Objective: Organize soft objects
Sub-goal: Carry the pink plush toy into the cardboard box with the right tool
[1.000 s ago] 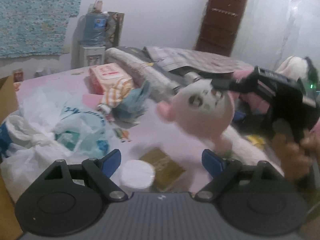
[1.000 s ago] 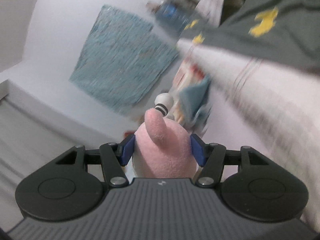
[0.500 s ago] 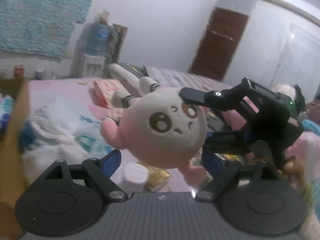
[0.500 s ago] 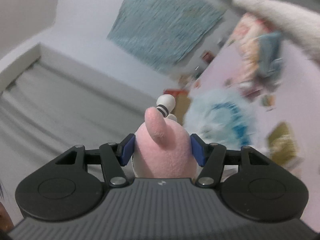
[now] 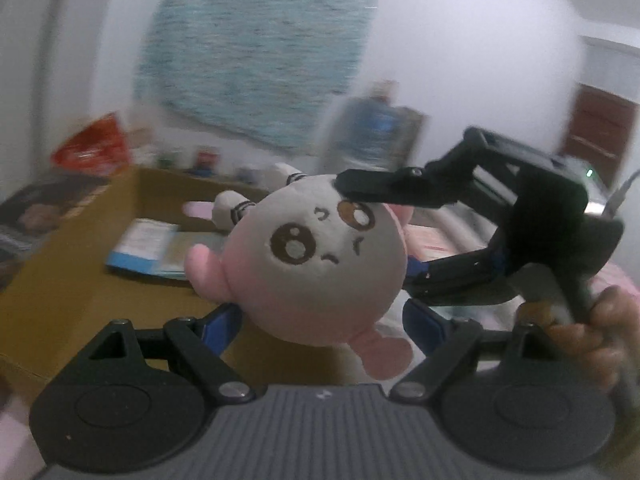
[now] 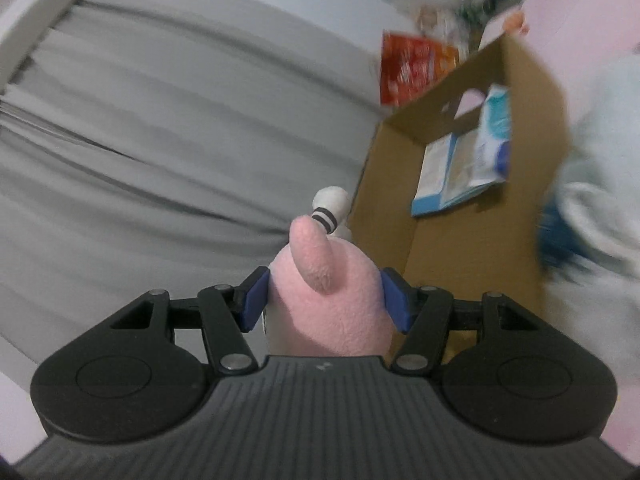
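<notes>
Since the earlier frames, both grippers have swung away from the cluttered pink bedspread toward the open brown cardboard box, which now fills the background of both views. The right gripper is clamped on the round pink-and-white plush toy with an embroidered face, its blue pads pressing both sides of the body; the toy hangs in the air in front of the box, not yet over its opening. The left gripper stands wide apart and holds nothing (the plush merely hangs in front of it, touching neither pad). The box already contains blue-and-white flat packets lying on its floor. To complete the step well, carry the plush fully past the near wall of the box, lower it until it rests on the floor or the packets, then release; a soft, springy body is likely to roll if dropped from height. Keep the left gripper clear of the box rim.
</notes>
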### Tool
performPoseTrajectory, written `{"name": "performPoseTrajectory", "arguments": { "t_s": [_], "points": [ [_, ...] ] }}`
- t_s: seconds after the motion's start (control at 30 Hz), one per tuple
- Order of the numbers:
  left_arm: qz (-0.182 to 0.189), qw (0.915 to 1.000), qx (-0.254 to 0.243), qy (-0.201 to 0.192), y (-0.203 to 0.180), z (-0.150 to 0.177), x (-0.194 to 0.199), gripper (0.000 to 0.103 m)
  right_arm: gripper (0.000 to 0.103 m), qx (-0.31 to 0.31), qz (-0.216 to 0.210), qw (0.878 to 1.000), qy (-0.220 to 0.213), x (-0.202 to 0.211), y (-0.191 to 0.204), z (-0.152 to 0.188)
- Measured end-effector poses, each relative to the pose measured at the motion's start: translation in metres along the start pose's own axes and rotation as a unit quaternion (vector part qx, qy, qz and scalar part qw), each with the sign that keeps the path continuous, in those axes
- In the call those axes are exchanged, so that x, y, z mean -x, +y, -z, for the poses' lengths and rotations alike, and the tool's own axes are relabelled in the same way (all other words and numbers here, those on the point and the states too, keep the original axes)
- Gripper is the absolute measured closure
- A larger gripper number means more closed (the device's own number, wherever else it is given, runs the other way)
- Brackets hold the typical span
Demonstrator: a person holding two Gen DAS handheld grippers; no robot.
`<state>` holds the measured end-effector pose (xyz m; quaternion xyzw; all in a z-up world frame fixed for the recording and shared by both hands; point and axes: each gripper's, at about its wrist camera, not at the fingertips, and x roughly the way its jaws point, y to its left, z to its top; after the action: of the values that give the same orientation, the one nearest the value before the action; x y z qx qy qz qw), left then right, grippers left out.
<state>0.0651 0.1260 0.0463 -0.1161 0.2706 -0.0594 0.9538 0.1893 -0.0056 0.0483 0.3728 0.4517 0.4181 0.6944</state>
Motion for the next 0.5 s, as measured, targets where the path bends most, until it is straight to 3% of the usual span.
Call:
{"name": "performPoseTrajectory", "arguments": {
  "t_s": [0.23,0.5],
  "points": [
    [-0.113,0.9934,0.022,-0.004,0.071,-0.020,-0.025,0.015,0.043,-0.053,0.081,0.995,0.024,-0.115,-0.011,-0.034],
    [-0.121,0.9916,0.040,-0.023,0.093,-0.022,-0.012,0.015,0.042,-0.173,0.105,0.979,0.002,-0.183,-0.068,-0.046]
  ]
}}
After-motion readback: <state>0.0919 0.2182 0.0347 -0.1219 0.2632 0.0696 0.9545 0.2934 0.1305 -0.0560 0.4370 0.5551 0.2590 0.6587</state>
